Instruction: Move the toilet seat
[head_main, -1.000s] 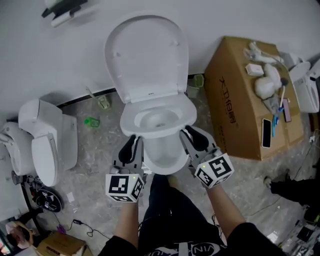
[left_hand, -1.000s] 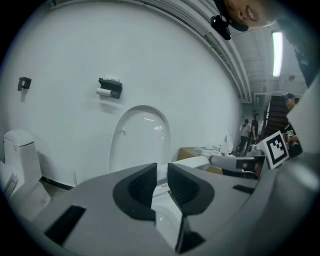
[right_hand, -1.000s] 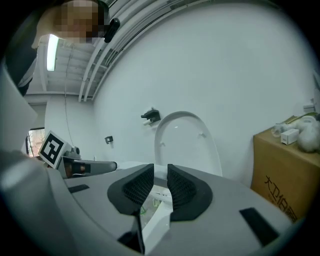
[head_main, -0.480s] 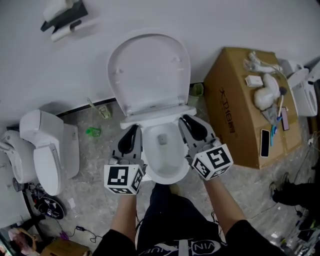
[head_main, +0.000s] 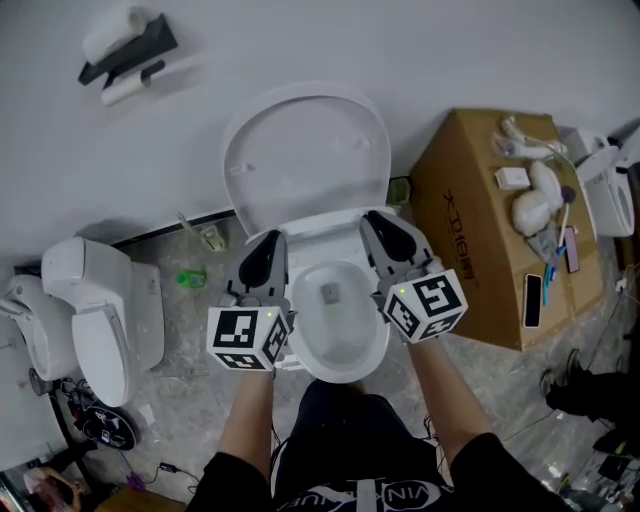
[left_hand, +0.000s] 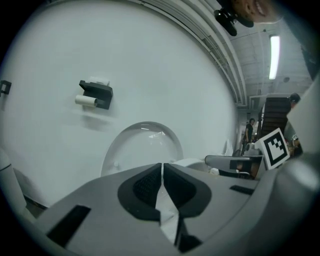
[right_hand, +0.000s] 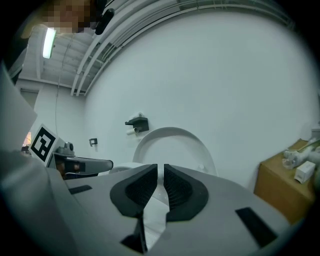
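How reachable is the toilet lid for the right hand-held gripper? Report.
Likely yes: the right hand-held gripper, jaws just closing with nothing between them, points at the toilet lid; the way looks free.

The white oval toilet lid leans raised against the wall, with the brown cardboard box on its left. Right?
No: the head view shows the brown cardboard box on the right of the white oval toilet lid, raised against the wall.
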